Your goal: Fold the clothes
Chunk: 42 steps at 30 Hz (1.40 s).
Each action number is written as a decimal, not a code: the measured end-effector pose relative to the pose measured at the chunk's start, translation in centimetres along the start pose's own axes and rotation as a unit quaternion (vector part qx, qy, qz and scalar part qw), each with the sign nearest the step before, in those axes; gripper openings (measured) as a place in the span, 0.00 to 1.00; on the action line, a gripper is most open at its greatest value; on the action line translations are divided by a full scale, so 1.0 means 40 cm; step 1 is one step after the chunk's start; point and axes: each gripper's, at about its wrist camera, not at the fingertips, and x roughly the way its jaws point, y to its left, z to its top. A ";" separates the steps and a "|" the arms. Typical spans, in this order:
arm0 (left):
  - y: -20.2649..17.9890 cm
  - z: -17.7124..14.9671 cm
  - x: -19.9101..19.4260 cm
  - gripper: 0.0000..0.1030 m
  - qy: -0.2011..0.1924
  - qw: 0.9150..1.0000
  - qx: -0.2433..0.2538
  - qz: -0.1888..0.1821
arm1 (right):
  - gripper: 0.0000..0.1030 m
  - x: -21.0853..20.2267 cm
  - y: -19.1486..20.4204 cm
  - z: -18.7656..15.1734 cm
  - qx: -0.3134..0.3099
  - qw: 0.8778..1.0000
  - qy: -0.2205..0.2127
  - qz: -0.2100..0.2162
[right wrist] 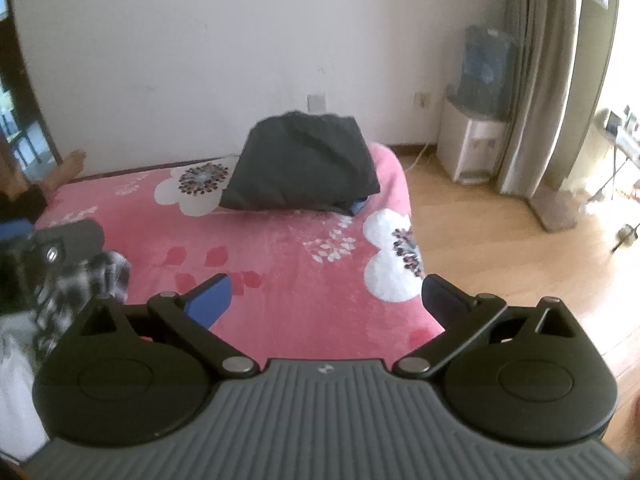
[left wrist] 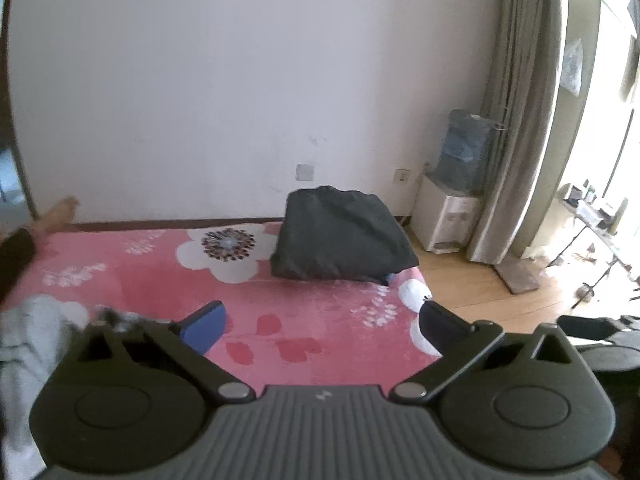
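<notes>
On the far corner of the bed point(left wrist: 312, 320) lay the folded dark garment point(left wrist: 344, 236), squared into a pad atop something blue that peeked out at its near edge, well ahead of both my tools. My left gripper point(left wrist: 320, 322) stood wide with nothing between its fingers, and my right gripper point(right wrist: 326, 300) stood just as wide and as empty, both hanging over bare pink blanket. I judged that piece done and the step in hand to be fetching the next one. To do that well I would swing both tools toward the pile at my left, take a single layer at two matching points such as shoulders or waistband, and lift it clear before spreading it flat in the open middle, keeping away from the finished stack so as not to knock it askew. My left view showed pale cloth point(left wrist: 28, 344) bunched at its left edge but too blurred to name. My right view alone showed a black-and-white checked cloth point(right wrist: 86, 276) there, with my other tool beside it, and more of the wood floor point(right wrist: 520, 248) off the bed's right edge.
</notes>
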 end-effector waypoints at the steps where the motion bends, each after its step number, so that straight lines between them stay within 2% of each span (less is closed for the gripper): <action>1: -0.011 0.001 -0.022 1.00 -0.001 1.000 0.004 0.013 | 0.99 -0.031 -0.003 -0.005 -0.005 1.000 -0.005 0.000; 5: -0.040 0.001 -0.078 1.00 0.001 0.999 0.018 0.047 | 0.99 -0.112 -0.035 -0.024 -0.001 1.000 -0.016 0.003; 8: -0.055 0.002 -0.101 1.00 0.012 0.998 0.019 0.064 | 0.99 -0.143 -0.053 -0.036 0.004 1.000 -0.022 -0.018; 10: -0.062 0.003 -0.106 1.00 0.025 0.997 0.012 0.068 | 0.99 -0.160 -0.066 -0.046 0.012 0.999 -0.027 -0.031; 15: -0.081 -0.011 -0.123 1.00 0.036 0.997 0.009 0.070 | 0.99 -0.189 -0.100 -0.075 0.035 0.999 -0.023 -0.021; 19: -0.089 -0.028 -0.117 1.00 0.046 0.995 0.007 0.089 | 0.99 -0.202 -0.109 -0.087 0.025 0.998 -0.020 -0.050; 25: -0.105 -0.019 -0.132 1.00 0.048 0.996 0.006 0.078 | 0.99 -0.226 -0.125 -0.089 0.037 0.996 -0.038 -0.078; 28: -0.119 -0.009 -0.142 1.00 0.039 0.995 0.013 0.086 | 0.99 -0.226 -0.131 -0.089 0.046 0.993 -0.046 -0.094; 34: -0.124 0.005 -0.139 1.00 0.048 0.994 -0.009 0.100 | 0.99 -0.197 -0.139 -0.083 0.044 0.995 -0.014 -0.092; 42: -0.116 -0.006 -0.113 1.00 0.050 0.991 0.004 0.123 | 0.99 -0.159 -0.120 -0.072 0.039 0.996 0.026 -0.078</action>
